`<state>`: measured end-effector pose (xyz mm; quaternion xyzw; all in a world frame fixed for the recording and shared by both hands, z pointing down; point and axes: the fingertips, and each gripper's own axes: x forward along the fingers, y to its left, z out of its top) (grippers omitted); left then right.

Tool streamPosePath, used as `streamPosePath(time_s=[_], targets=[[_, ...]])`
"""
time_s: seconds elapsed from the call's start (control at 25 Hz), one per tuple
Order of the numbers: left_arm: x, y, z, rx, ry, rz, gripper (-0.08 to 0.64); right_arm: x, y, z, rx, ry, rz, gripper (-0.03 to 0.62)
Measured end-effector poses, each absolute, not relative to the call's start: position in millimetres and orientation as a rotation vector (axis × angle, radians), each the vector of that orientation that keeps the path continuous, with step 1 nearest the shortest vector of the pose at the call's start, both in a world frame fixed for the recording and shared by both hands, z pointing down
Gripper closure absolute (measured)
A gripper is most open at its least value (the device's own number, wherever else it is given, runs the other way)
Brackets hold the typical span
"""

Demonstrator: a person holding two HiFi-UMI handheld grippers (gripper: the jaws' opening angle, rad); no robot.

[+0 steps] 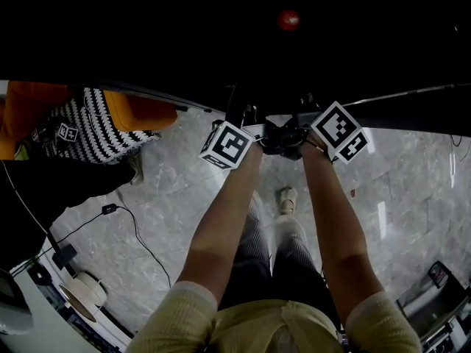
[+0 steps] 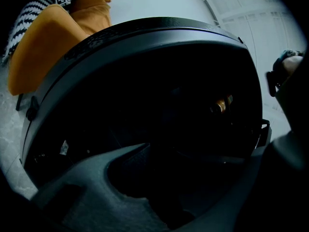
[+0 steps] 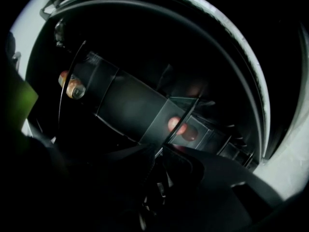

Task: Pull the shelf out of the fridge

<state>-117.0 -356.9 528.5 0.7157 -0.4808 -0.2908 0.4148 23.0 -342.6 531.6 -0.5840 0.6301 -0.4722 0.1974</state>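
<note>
The fridge [image 1: 243, 43] is a dark mass across the top of the head view, with a red round thing [image 1: 288, 19] inside. Both grippers reach level into its front, side by side. My right gripper [image 1: 298, 134] [image 3: 160, 151] is shut on the thin front edge of the glass shelf [image 3: 130, 105], which runs slantwise through the dark inside. My left gripper [image 1: 266, 132] [image 2: 164, 158] looks shut; the dark hides whether anything is between its fingers [image 2: 96, 178]. Reddish round items [image 3: 176, 124] lie behind the shelf.
An orange cushion with a black-and-white striped cloth [image 1: 88, 123] lies left of the fridge on the marble floor. A black cable [image 1: 140, 234] runs across the floor at left. The person's legs and shoe [image 1: 285, 199] stand below the grippers.
</note>
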Motion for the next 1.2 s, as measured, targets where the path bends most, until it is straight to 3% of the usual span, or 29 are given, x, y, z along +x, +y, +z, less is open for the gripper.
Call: streamPosePath(time_s=[0.16, 0.76, 0.84, 1.2], targets=[[-116, -362, 531, 1.773, -1.181, -0.775, 0.436, 23, -347, 535, -1.621, 1.717, -1.326, 0.558], [-119, -362, 532, 1.714, -1.138, -0.847, 0.428, 23, -351, 535, -1.452, 1.622, -1.338, 0.501], [-121, -361, 537, 1.688, -1.153, -0.845, 0.396, 22, -349, 539, -1.439, 1.597, -1.368, 0.491], [-127, -374, 539, 1.654, -1.173, -0.873, 0.385, 23, -364, 542, -1.424, 1.589, -1.370, 0.489]])
